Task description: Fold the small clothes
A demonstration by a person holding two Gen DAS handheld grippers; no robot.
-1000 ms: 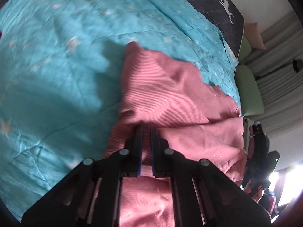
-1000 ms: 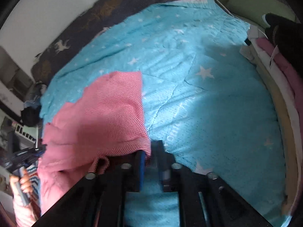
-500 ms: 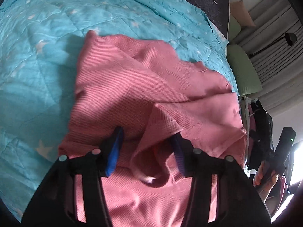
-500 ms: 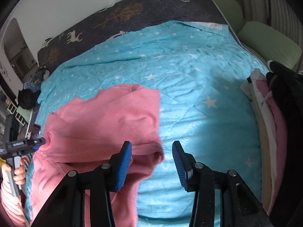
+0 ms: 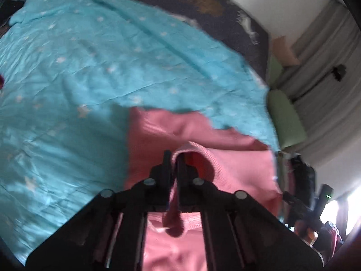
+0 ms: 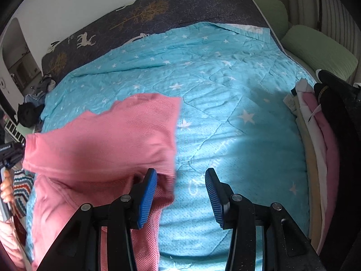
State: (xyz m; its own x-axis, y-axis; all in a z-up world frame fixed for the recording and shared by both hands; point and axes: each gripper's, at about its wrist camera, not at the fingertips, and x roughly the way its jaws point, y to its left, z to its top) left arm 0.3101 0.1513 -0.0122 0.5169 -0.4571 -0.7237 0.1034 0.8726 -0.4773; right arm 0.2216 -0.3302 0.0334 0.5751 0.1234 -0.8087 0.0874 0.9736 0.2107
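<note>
Left tool clenched on a fold of the pink garment, jaws just closed after opening, cloth pinched between them and hanging below in a blurred tail. Right tool released, jaws apart, left pad just beside the garment's near edge, nothing pressed between. Pink garment spread on the blue star-print quilt of the bed, upper layer partly lifted. Stack of folded clothes at the bed's right edge.
</note>
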